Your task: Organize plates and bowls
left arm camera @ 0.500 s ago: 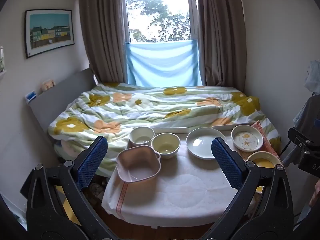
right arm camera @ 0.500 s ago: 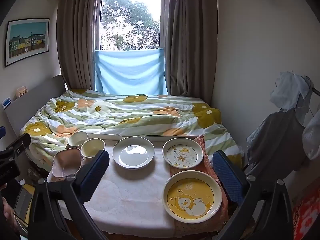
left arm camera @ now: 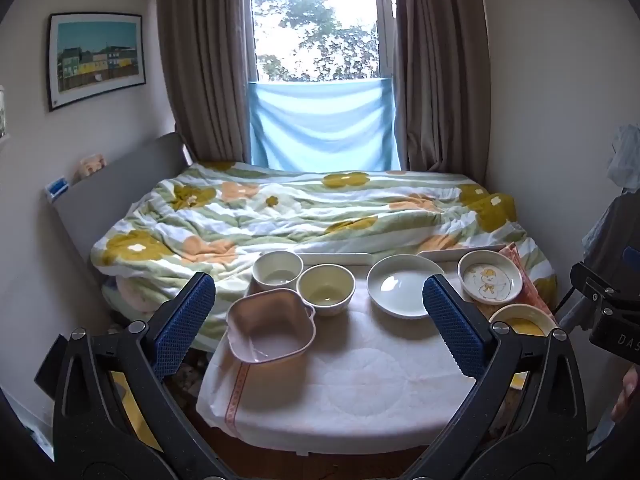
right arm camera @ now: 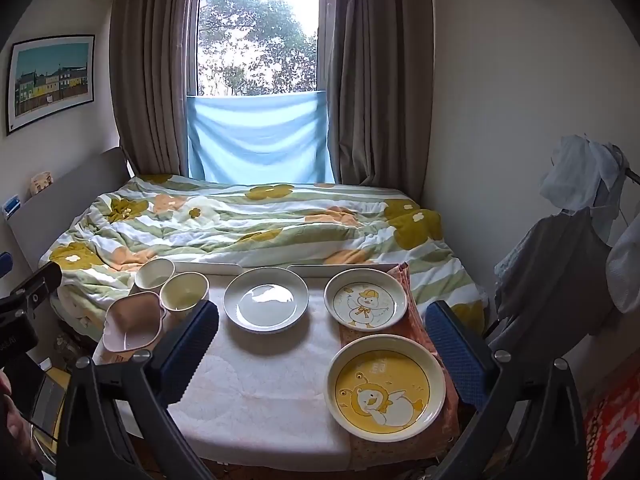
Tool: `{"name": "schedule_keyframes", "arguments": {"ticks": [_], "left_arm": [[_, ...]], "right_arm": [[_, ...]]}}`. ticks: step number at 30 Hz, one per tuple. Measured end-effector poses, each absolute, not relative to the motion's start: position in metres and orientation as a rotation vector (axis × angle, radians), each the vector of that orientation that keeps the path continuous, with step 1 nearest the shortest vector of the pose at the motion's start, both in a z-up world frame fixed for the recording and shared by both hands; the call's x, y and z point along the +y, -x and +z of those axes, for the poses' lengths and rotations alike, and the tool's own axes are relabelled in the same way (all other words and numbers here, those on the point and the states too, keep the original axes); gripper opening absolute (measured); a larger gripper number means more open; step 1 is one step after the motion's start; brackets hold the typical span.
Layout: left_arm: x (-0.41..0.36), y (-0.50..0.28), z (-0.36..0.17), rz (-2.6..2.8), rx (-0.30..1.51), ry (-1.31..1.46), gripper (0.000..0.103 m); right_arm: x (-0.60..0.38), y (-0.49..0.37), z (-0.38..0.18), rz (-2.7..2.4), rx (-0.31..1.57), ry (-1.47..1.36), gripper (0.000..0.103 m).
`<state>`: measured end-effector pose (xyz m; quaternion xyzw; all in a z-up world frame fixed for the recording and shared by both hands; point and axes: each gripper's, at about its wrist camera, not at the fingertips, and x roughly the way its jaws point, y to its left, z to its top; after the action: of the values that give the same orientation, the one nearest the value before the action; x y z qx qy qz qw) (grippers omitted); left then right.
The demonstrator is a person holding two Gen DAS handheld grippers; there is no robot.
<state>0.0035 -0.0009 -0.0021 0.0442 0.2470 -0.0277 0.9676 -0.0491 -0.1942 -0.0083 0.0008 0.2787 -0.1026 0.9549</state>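
A small cloth-covered table holds the dishes. On its left stand a pink square bowl and two cream round bowls. A plain white plate lies mid-table. A white duck plate sits far right, and a yellow duck plate near right. My left gripper hangs open above the table's left half. My right gripper is open above the right half. Neither holds anything.
A bed with a flowered quilt runs behind the table to the window curtains. Clothes hang on a rack at the right. A patterned orange cloth lies under the duck plates. A hand shows at the right edge.
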Motion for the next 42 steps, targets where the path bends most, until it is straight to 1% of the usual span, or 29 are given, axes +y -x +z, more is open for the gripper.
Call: {"name": "schedule_keyframes", "arguments": {"ticks": [42], "left_arm": [[-0.0026,-0.0126,-0.0056,-0.052,0.501,-0.107,0.103]], "right_arm": [[-0.1934,0.0410,-0.0089,-0.218,0.562,-0.012,0.103]]}}
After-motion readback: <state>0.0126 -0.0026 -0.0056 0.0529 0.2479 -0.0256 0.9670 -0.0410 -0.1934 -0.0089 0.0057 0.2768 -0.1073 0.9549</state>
